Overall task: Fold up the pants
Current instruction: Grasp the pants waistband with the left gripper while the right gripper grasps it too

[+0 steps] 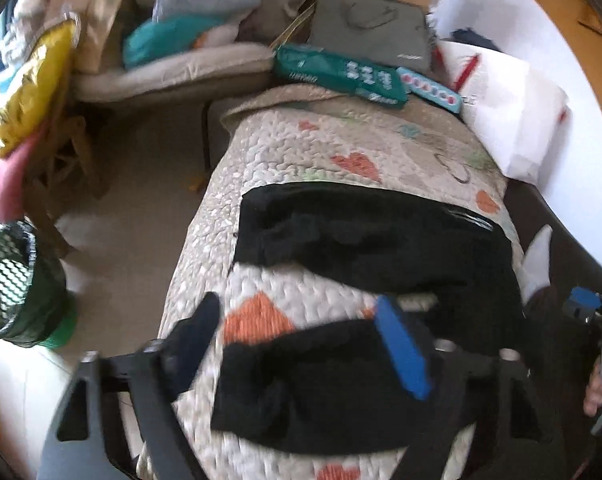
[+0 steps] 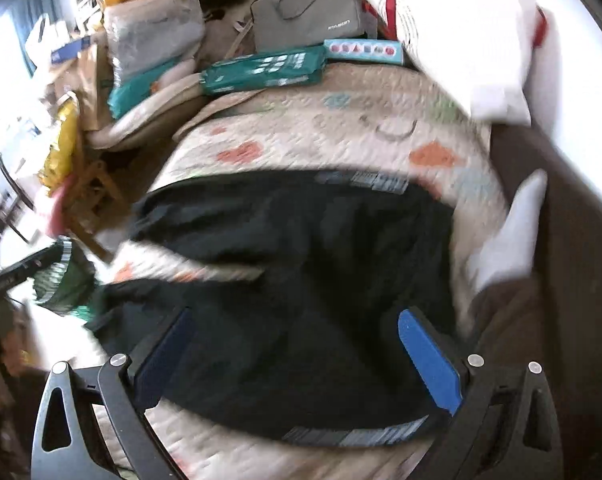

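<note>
Black pants (image 1: 373, 236) lie spread on a quilted bedspread with orange hearts (image 1: 357, 164), the two legs apart and pointing left. My left gripper (image 1: 297, 344) is open, hovering over the near leg end (image 1: 309, 392), holding nothing. In the right wrist view the pants (image 2: 301, 280) fill the middle, with the striped waistband (image 2: 361, 436) near the lens. My right gripper (image 2: 297, 352) is open over the waist end, empty. The right gripper also shows in the left wrist view at the far right (image 1: 597, 320).
A green box (image 1: 337, 72), a grey bag (image 1: 373, 28) and a white pillow (image 1: 509, 112) sit at the bed's far end. A green mesh basket (image 1: 17, 284) stands on the floor to the left. Piled bags lie beyond. A dark bed frame (image 2: 561, 240) runs along the right.
</note>
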The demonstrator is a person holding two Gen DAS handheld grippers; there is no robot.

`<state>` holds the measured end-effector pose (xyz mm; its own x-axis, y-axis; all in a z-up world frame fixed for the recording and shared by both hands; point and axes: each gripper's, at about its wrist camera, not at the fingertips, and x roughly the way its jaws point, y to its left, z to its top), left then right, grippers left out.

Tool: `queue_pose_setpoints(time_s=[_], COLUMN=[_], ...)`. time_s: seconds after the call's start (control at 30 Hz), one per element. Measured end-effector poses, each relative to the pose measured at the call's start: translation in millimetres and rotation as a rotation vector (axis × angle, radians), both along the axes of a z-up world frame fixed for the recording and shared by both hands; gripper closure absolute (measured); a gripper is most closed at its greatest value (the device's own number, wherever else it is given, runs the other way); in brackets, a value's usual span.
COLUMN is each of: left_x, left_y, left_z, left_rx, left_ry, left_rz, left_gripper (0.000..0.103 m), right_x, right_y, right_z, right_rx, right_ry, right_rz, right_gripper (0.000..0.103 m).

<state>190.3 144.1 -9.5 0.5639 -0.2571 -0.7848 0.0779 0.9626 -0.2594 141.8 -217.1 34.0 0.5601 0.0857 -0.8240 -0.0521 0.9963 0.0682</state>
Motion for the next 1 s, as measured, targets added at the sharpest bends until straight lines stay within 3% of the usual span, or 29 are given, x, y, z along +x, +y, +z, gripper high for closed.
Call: queue_pose_setpoints(time_s=[0.1,0.17,0.43,0.73,0.9,0.93,0.97,1.0], left_x=[41,68,162,206,210,210,210,210], left_y=[8,10,12,-14,-33,-34,-35,-35], left_z=[-21,-34,-84,-109,-115,-114,-113,-112], left_rx=[0.012,0.037,0.034,-0.007,0.086,0.1,0.112,0.128], left_ry=[0.02,0.028,0.079,0.099,0.093,0.092,0.09,0.089], left_rz=[0.015,0.031,0.002,-0.145,-0.196,-0.206,-0.21,-0.204], left_gripper=[0.037,0.037,0.037,0.037,0.037,0.037,0.051,0.07], right_x=[50,83,180,244,253,252,251,250], right_y=[-20,-36,-79,-77,-64,-61,-59,-57], right_z=[-10,-21,-65,-115,-134,-135,-136,-137], right_rx=[-0.081,-0.076,-0.058,-0.011,-0.021,-0.025,-0.026,-0.04], right_ry=[0.015,0.034,0.066,0.118,0.16,0.161,0.163,0.164], right_rz=[-0.004,-0.023,-0.05,0.069,0.143,0.156,0.172,0.177], right_gripper=[0.007,0.011,0.012,0.012,0.012,0.017,0.022,0.037])
